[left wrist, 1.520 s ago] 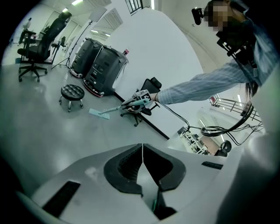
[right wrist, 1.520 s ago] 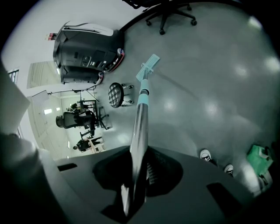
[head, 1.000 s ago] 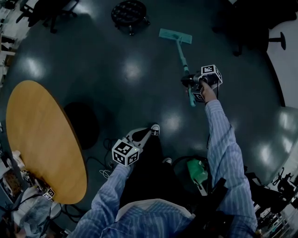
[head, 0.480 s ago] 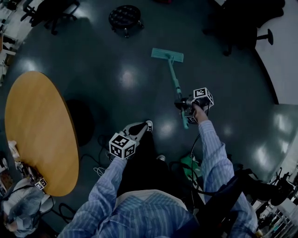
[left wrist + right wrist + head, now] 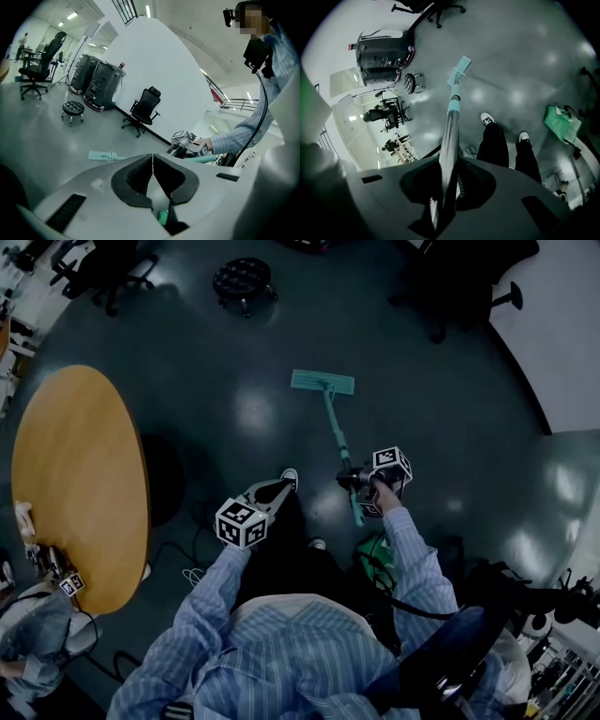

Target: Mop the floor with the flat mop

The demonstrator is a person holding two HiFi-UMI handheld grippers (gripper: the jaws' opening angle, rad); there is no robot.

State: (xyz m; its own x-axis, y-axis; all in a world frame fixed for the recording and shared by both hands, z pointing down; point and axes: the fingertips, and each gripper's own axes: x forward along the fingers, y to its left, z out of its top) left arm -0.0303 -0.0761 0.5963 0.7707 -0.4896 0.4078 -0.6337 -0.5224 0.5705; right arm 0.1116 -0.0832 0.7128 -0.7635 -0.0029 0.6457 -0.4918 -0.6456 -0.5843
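A dark, glossy floor [image 5: 187, 352] with patches of reflected ceiling light fills the head view. A round wooden table [image 5: 80, 484] stands at the left, and a black wheeled stool [image 5: 242, 279] sits at the top. The flat mop [image 5: 322, 382] lies with its teal head flat on the floor ahead of the person. Its handle slants back to the right gripper [image 5: 354, 480], which is clenched around it near the upper end. The left gripper [image 5: 272, 493] hangs in front of the person's legs, well apart from the mop.

The left gripper view shows its jaws pressed together with nothing between them. It also shows what the overhead camera does not: a tall white wall [image 5: 154, 70], a black office chair [image 5: 145, 105] and black equipment cases [image 5: 96, 82] against it. The mop head appears there low on the pale floor.

The right gripper view looks straight down the handle, which runs from between its jaws to the mop head. It also shows the person's white-toed shoes [image 5: 487, 118] and a green bag [image 5: 562, 123] on the floor beside them.
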